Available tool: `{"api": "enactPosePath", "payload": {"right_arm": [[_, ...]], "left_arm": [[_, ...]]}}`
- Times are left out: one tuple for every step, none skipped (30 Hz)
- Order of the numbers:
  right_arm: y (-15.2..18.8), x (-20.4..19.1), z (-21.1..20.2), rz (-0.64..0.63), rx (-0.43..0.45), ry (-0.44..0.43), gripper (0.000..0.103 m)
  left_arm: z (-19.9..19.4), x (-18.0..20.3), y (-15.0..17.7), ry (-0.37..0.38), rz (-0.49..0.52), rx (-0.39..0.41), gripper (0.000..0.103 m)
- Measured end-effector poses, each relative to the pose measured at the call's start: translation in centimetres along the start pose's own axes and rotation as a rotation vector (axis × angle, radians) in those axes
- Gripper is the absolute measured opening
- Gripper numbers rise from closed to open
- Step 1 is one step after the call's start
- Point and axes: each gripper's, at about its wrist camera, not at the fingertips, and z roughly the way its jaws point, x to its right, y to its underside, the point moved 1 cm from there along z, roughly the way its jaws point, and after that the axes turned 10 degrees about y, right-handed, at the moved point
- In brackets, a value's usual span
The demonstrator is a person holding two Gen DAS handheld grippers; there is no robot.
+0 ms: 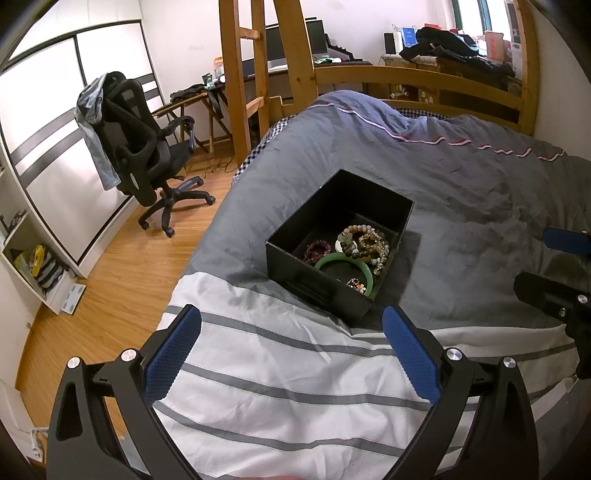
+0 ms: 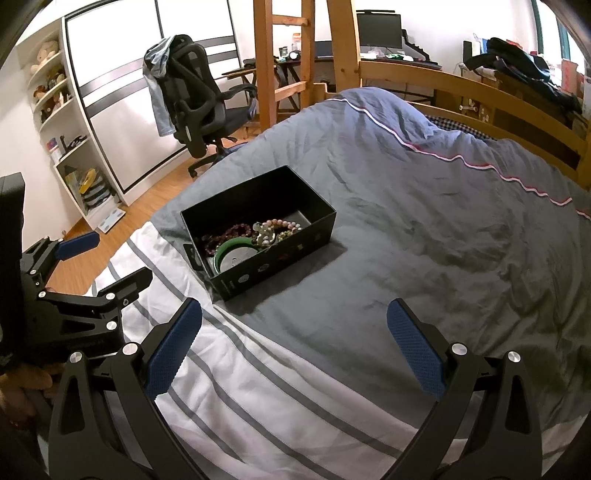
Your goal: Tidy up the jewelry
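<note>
Your left tool [image 1: 291, 354] hovers low over the striped white end of the bed [image 1: 280, 369], its blue pads spread wide apart and holding nothing; your right tool [image 2: 294, 350] sits beside it, likewise gaping and empty. Just beyond both, the black box [image 1: 338, 243] rests open-topped on the grey duvet, its long axis slanting away rightward, holding a green bangle [image 1: 347, 264] and beaded bracelets [image 1: 365, 242]. Past the box stands an office chair [image 1: 147, 147].

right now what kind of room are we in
Most likely a bedroom that doubles as a study: a bed with a grey quilt in a wooden frame, an office chair, and a desk with a monitor.
</note>
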Motion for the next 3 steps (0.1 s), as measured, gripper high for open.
{"api": "enactPosePath", "payload": {"right_arm": [[-0.04, 0.01, 0.01, 0.002, -0.001, -0.001, 0.099], [-0.07, -0.01, 0.00, 0.001, 0.000, -0.002, 0.099], [-0.08, -0.07, -0.01, -0.002, 0.001, -0.002, 0.099]], "left_arm": [[0.07, -0.03, -0.02, 0.000, 0.001, 0.000, 0.097], [0.08, -0.03, -0.02, 0.000, 0.002, 0.000, 0.097], [0.09, -0.03, -0.01, 0.000, 0.002, -0.002, 0.097]]}}
